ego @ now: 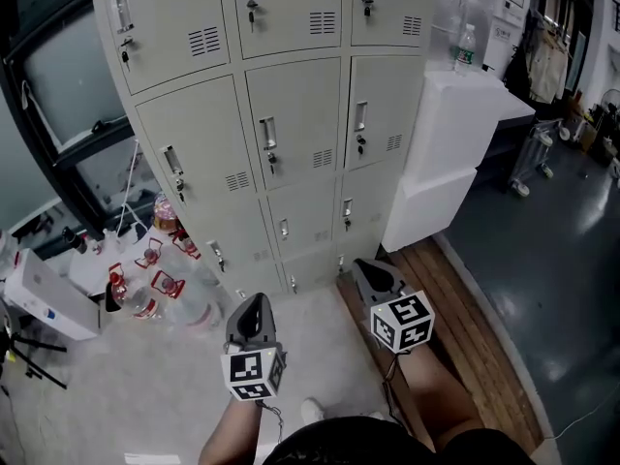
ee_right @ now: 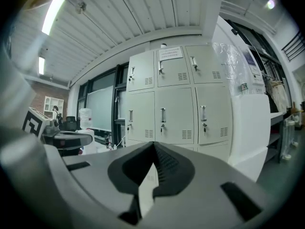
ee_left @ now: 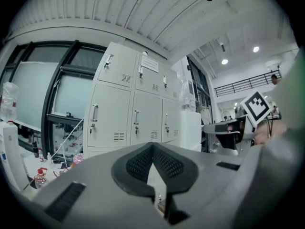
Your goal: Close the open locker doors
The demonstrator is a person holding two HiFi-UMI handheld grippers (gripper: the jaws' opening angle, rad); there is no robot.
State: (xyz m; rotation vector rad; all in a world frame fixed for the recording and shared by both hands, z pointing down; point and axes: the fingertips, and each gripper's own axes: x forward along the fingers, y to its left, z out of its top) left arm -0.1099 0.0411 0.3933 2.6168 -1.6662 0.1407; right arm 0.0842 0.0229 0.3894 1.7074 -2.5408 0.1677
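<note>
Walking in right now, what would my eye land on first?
The tall pale locker bank fills the middle, every door in view shut. Below it, the left gripper and right gripper point at it, both shut and empty. Clear bottles cluster at its foot, on the left.

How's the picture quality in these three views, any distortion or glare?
Head view: dim, sharp, pale grey metal lockers fan outward. Left gripper view: fisheye bending, dark corners, small round ceiling lights glare. Right gripper view: same bending, long ceiling tube light flares.
</note>
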